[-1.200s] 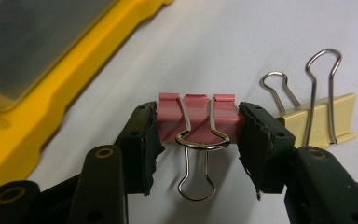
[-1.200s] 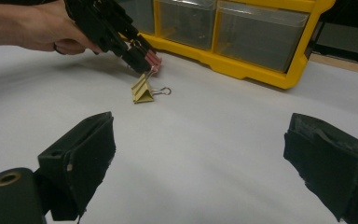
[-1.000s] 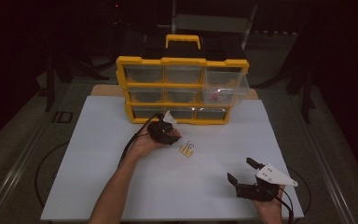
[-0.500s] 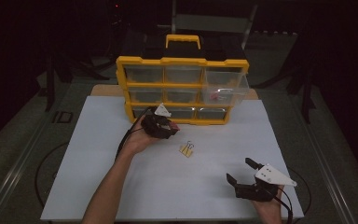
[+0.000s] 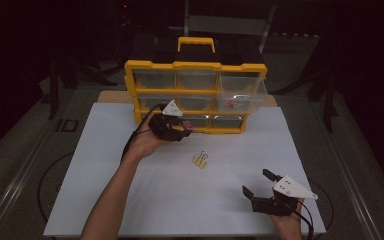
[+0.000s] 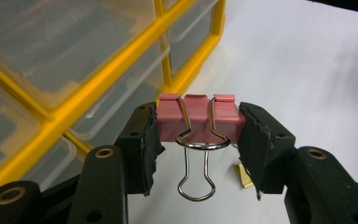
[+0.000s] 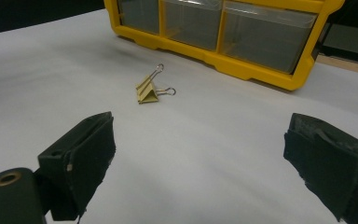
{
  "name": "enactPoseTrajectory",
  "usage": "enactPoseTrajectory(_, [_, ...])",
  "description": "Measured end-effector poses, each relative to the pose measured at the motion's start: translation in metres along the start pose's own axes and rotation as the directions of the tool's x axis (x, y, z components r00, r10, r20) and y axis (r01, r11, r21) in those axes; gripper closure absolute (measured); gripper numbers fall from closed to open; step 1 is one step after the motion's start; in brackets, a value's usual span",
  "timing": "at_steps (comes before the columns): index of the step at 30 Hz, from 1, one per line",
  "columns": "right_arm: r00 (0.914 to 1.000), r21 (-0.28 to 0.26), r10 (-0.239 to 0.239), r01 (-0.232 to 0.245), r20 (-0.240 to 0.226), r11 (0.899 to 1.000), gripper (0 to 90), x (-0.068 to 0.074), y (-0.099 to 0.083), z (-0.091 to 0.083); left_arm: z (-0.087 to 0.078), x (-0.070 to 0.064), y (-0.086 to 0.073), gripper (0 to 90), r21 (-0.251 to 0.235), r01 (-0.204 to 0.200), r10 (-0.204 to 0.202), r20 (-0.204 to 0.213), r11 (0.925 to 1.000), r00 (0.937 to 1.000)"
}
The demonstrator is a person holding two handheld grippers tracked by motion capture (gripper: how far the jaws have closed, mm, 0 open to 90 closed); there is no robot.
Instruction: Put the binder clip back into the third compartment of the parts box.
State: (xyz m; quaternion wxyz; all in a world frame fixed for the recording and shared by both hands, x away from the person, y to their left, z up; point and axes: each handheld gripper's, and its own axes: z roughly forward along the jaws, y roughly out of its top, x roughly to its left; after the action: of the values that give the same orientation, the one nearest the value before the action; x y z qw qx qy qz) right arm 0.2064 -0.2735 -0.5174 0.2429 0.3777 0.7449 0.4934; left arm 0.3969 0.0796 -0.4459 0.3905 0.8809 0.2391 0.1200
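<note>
My left gripper is shut on a pink binder clip, whose wire handles hang down between the jaws. It is held just in front of the yellow drawer cabinet, near the lower drawers. A yellow binder clip lies on the white table mat in the middle. My right gripper hovers open near the front right of the mat, with nothing between its jaws. The yellow cabinet stands beyond it.
The cabinet's middle right drawer is pulled out and holds small items. A white mat covers the table, with dark floor and stands around it. Cables trail from both grippers.
My left gripper has carried the pink clip away from the mat's middle and up towards the cabinet front. The right gripper has stayed where it was.
</note>
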Motion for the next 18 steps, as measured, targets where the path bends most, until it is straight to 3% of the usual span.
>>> enactPoseTrajectory(7, [1.0,-0.004,-0.001,0.001,0.0,1.0,8.5,0.0,0.0,-0.001,-0.011,-0.002,0.015,50.0,-0.018,-0.016,0.016,0.011,0.9997,0.9998])
enactPoseTrajectory(10, [1.0,-0.004,0.001,-0.001,0.0,1.0,8.5,-0.001,0.0,-0.001,-0.02,-0.002,0.028,50.0,-0.053,-0.017,0.019,0.028,0.9985,0.9994])
enactPoseTrajectory(18, [1.0,-0.008,0.002,-0.002,0.0,1.0,8.5,-0.001,0.0,-0.002,-0.041,-0.002,0.05,50.0,-0.083,-0.042,0.045,0.039,0.9957,0.9982])
